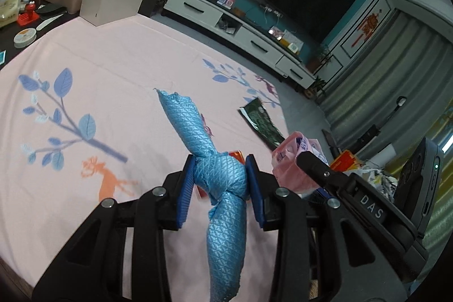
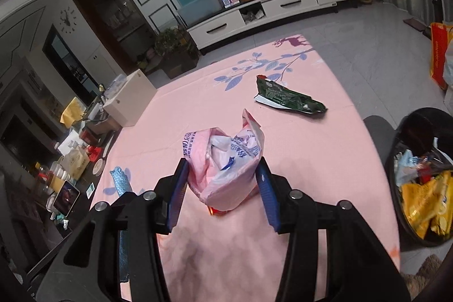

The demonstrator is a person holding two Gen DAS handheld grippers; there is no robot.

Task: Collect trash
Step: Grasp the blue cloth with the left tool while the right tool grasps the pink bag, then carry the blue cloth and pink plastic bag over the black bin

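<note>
My left gripper (image 1: 221,183) is shut on a knotted, shiny blue wrapper (image 1: 218,177), held above the pink tablecloth (image 1: 113,104); both blue pads press on the knot. My right gripper (image 2: 222,186) is shut on a crumpled pink plastic bag (image 2: 223,160), also lifted off the cloth. In the left wrist view the pink bag (image 1: 288,160) and the right gripper's black body show at the right. A green snack wrapper (image 2: 286,98) lies flat on the cloth farther away. Something small and red-orange (image 2: 216,211) lies on the cloth under the pink bag.
A black trash bin (image 2: 419,174) holding yellow and other wrappers stands off the table's right edge. A white box (image 1: 113,0) and cluttered items sit at the table's far left. A white TV cabinet (image 2: 269,10) and a dark screen stand beyond.
</note>
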